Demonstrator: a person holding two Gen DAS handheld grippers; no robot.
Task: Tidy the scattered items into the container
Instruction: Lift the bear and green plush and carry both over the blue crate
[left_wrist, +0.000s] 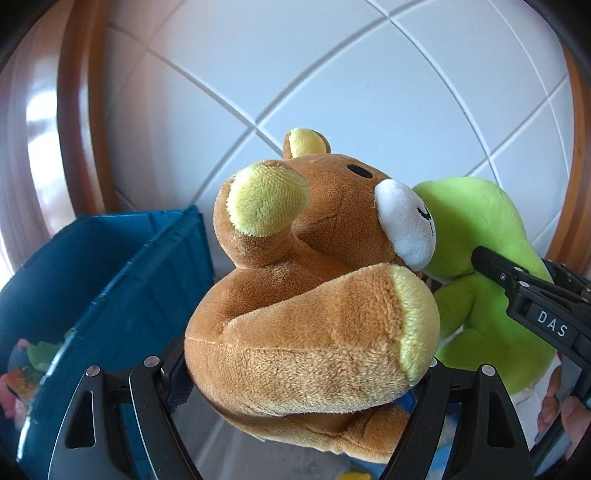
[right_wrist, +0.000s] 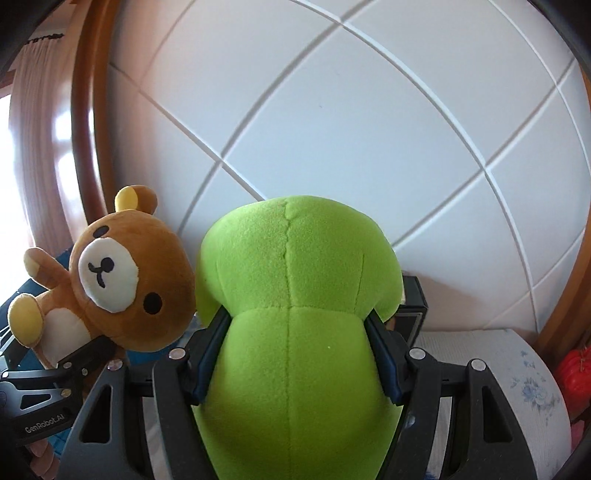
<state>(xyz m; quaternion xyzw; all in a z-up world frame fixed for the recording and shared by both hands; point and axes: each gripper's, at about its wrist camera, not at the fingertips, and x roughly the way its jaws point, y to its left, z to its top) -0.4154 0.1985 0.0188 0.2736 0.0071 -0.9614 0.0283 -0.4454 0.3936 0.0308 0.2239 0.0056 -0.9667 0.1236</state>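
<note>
A brown teddy bear (left_wrist: 295, 295) with yellow ears and paws fills the left wrist view, and my left gripper (left_wrist: 303, 369) is shut on its body, holding it in the air. To its left and lower stands the blue container (left_wrist: 110, 280), with several soft toys on its floor. My right gripper (right_wrist: 295, 321) is shut on a bright green plush (right_wrist: 295, 251), its blue pads pressing into the narrow waist. The two toys touch side by side: the bear (right_wrist: 122, 280) is left of the green plush (left_wrist: 476, 221).
Behind both toys is a white padded wall panel (right_wrist: 369, 129) in a curved wooden frame (right_wrist: 88, 147). A white surface with blue flowers (right_wrist: 517, 387), a black box (right_wrist: 413, 302) and something red (right_wrist: 574, 369) are at the right. A person's hand (left_wrist: 576, 417) holds the right gripper.
</note>
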